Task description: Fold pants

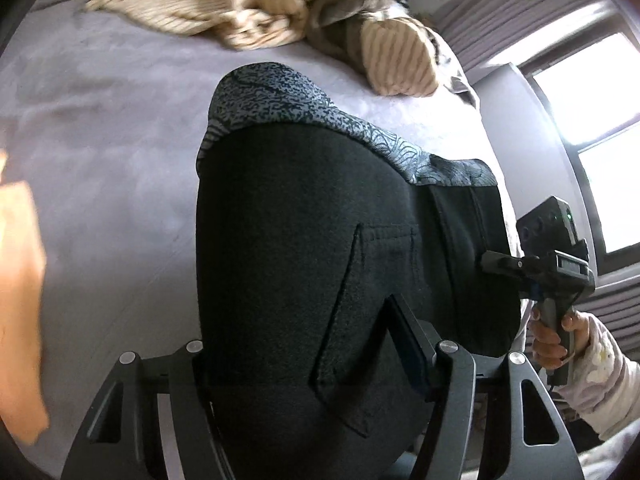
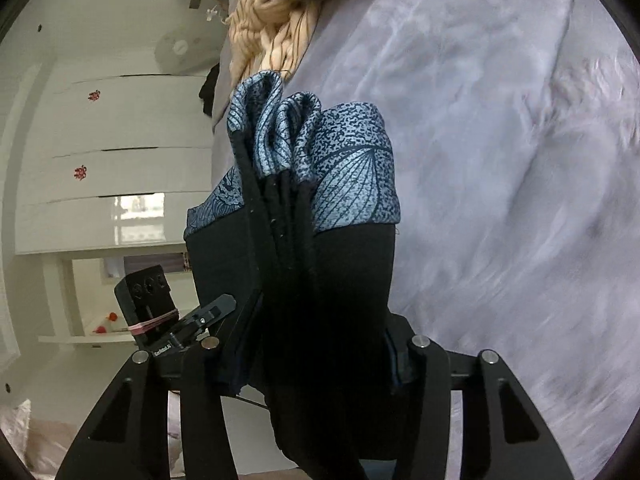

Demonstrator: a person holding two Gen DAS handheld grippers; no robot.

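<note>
Black pants [image 1: 288, 240] with a blue-grey patterned waistband [image 1: 288, 100] hang lifted over the bed, a back pocket facing the left wrist view. My left gripper [image 1: 308, 360] is shut on the cloth at the lower part, and the fabric hides its left finger. My right gripper [image 1: 500, 262] pinches the pants' right edge, held by a hand [image 1: 548, 336] in a pale sleeve. In the right wrist view the pants [image 2: 340, 280] bunch in several layers between the fingers of my right gripper [image 2: 320, 344], with the waistband [image 2: 352, 168] pointing away. The left gripper [image 2: 208, 314] shows at the left.
The bed has a lilac cover [image 1: 100, 140] [image 2: 500, 160]. A heap of beige striped cloth [image 1: 240, 12] [image 2: 280, 20] lies at its far end. A bright window [image 1: 600, 120] is on the right, an orange blurred shape [image 1: 20, 280] at the left edge, and white cabinets [image 2: 100, 160] stand beyond the bed.
</note>
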